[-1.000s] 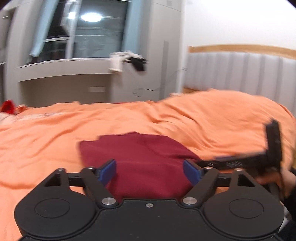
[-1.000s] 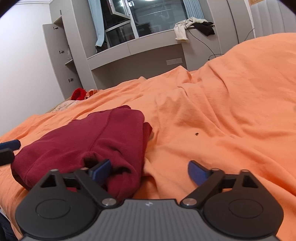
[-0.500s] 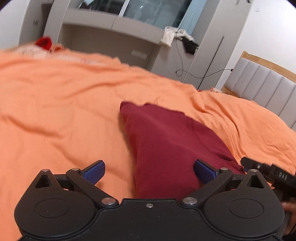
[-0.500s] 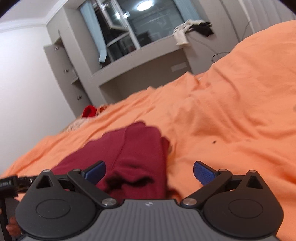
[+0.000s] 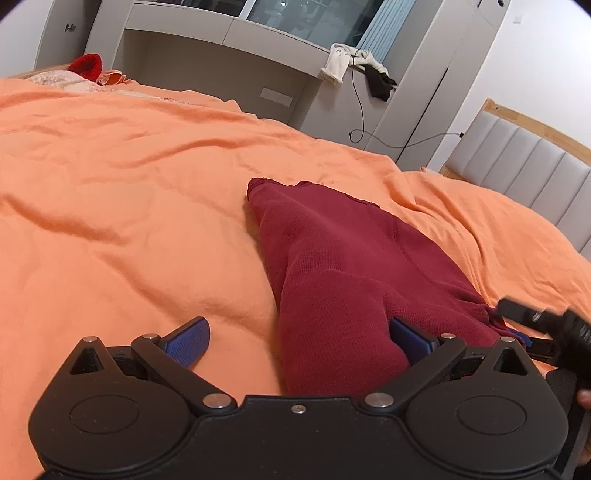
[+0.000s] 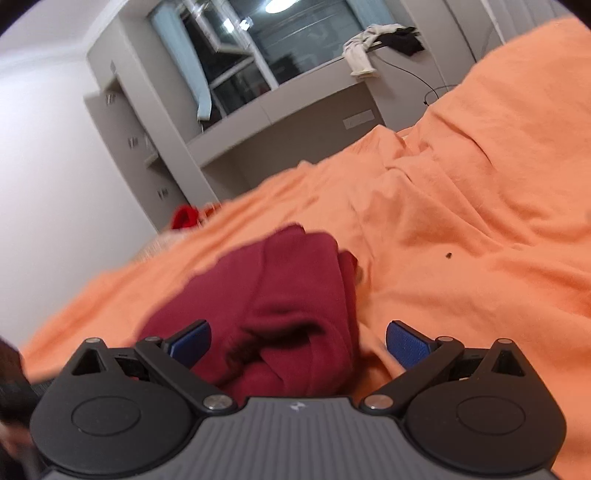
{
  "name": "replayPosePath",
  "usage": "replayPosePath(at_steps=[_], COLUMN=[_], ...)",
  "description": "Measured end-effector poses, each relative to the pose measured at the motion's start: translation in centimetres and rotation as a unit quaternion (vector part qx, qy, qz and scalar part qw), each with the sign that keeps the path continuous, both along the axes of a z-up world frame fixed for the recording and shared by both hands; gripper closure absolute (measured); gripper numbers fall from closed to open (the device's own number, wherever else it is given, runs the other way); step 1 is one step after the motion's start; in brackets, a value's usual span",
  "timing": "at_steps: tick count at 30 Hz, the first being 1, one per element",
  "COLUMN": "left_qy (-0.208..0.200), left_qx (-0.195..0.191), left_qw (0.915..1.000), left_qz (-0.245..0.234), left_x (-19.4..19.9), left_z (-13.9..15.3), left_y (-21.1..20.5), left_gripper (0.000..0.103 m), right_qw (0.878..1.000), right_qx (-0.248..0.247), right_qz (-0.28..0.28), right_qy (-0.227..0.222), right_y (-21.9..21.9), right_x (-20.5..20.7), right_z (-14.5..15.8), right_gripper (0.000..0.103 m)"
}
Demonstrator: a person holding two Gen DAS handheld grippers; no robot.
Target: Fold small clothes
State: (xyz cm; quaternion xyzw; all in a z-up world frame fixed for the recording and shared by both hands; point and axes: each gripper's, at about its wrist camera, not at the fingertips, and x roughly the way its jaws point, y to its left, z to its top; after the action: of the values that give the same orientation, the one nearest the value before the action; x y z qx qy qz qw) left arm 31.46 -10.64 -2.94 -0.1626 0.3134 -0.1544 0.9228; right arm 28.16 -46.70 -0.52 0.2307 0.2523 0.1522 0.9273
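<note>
1. Orange duvet (image 5: 122, 206) spread over the whole bed, rumpled, filling most of both views (image 6: 461, 229); carries the garment, and a small dark speck (image 6: 449, 254) lies on it to the right in the right wrist view.
2. Grey built-in cabinet and window ledge (image 5: 229, 33) beyond the far edge of the bed, with a window (image 6: 280, 48) above; white cloth (image 5: 338, 64) and black cloth (image 5: 378, 83) draped over the ledge end, a thin cable (image 5: 360, 110) hanging below them.
3. Padded grey headboard (image 5: 524, 173) with a wooden rim at the right of the left wrist view.
4. Dark red garment (image 5: 351, 269) lying folded on the duvet, long and narrow: long axis running away from the left wrist camera, far end tapering toward the cabinet, near end wider and reaching in between the left gripper's fingers. In the right wrist view (image 6: 280, 295) bunched in layers, with a shadowed opening at the near end.
5. Red item (image 5: 85, 64) at the far left corner of the bed, well apart from the garment.
6. Left gripper (image 5: 299, 338) spread wide, blue pads apart; right-hand pad touching the garment's side, left-hand pad over bare duvet.
7. Right gripper (image 6: 297, 339) likewise spread wide, straddling the garment's near end, nothing pinched; also seen at the right edge of the left wrist view (image 5: 543, 321), just beside the garment's near corner.
</note>
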Motion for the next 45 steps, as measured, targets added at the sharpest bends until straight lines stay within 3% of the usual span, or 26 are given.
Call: replayPosePath(at_steps=[7,14,18,21,26,45], left_qy=[-0.016,-0.006,-0.003,0.001,0.003,0.002], left_qx=[-0.003,-0.001,0.001,0.001,-0.002,-0.001], left_qw=[0.9999,1.0,1.0,1.0,1.0,1.0], left_qz=[0.004,0.006,0.005,0.004,0.002,0.002], left_x=[-0.3,-0.4,-0.2,-0.1,-0.1,-0.1], left_z=[-0.3,0.0,0.1,0.3,0.2,0.1], left_y=[-0.3,-0.1,-0.1,0.0,0.0,0.0], left_gripper=[0.0,0.0,0.0,0.0,0.0,0.0], right_qw=[0.989,0.977,0.983,0.984,0.987,0.986], right_qx=[0.143,0.208,0.173,0.16,0.145,0.151], right_qz=[-0.001,-0.036,-0.054,-0.063,-0.052,-0.05], right_qy=[0.027,0.039,0.036,0.048,0.054,0.048], right_y=[-2.2,-3.2,-2.6,-2.1,-1.2,-1.5], right_x=[2.7,5.0,6.8,8.0,8.6,8.1], right_z=[-1.4,-3.6,-3.5,-4.1,-4.9,-5.4], right_gripper=[0.0,0.0,0.01,0.011,0.001,0.001])
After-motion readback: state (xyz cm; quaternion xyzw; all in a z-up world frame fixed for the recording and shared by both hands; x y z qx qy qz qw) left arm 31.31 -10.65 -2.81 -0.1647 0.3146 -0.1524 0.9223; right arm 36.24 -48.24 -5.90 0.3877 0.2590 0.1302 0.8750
